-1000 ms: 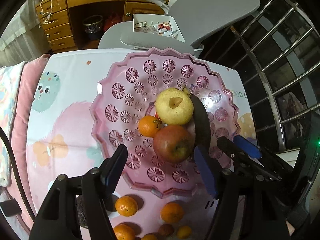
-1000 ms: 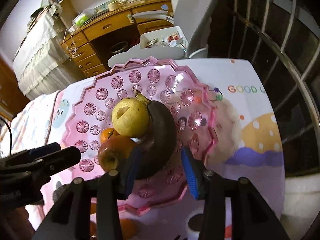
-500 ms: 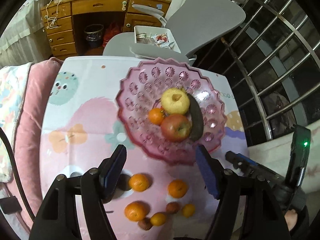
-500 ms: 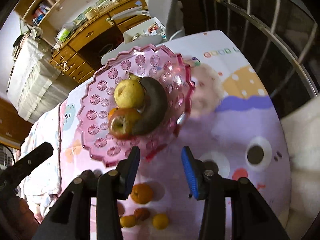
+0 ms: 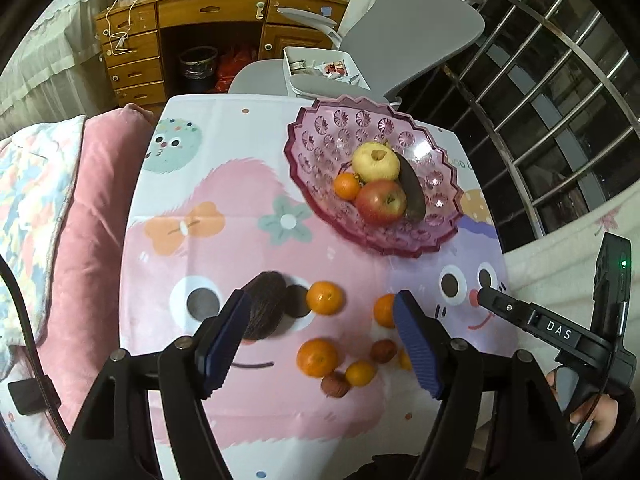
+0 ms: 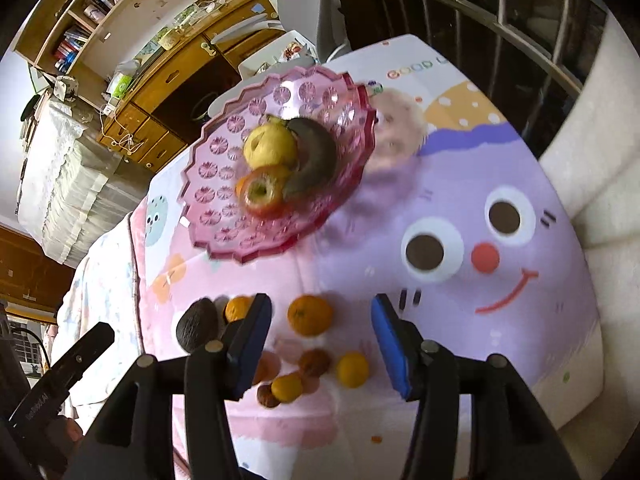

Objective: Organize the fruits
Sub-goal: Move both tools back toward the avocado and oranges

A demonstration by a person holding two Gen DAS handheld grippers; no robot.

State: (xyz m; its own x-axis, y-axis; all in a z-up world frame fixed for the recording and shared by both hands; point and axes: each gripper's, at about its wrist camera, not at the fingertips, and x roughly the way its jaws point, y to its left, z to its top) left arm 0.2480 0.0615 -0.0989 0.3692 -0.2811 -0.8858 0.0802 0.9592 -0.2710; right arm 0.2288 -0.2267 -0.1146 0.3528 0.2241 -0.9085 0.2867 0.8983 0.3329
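A pink plastic fruit plate [image 5: 320,148] [image 6: 216,200] holds a yellow pear [image 5: 375,161], a red apple [image 5: 380,201], a small orange [image 5: 346,186] and a dark banana [image 5: 412,192]. On the cartoon tablecloth near me lie a dark avocado [image 5: 264,316] [image 6: 196,326], several oranges [image 5: 325,298] [image 6: 310,315] and small brown and yellow fruits [image 5: 360,374] [image 6: 352,369]. My left gripper [image 5: 320,340] is open and empty above the loose fruits. My right gripper [image 6: 320,344] is open and empty over them too, and shows at the right of the left wrist view [image 5: 532,320].
A pink cushion and patterned blanket [image 5: 80,200] lie left of the table. A grey office chair [image 5: 400,32] with a white box, and a wooden desk [image 5: 200,20], stand beyond the far edge. A metal railing [image 5: 560,100] runs along the right.
Both grippers have pulled back and up from the plate toward the table's near edge. The plate now looks farther off and the loose fruits lie between the fingers.
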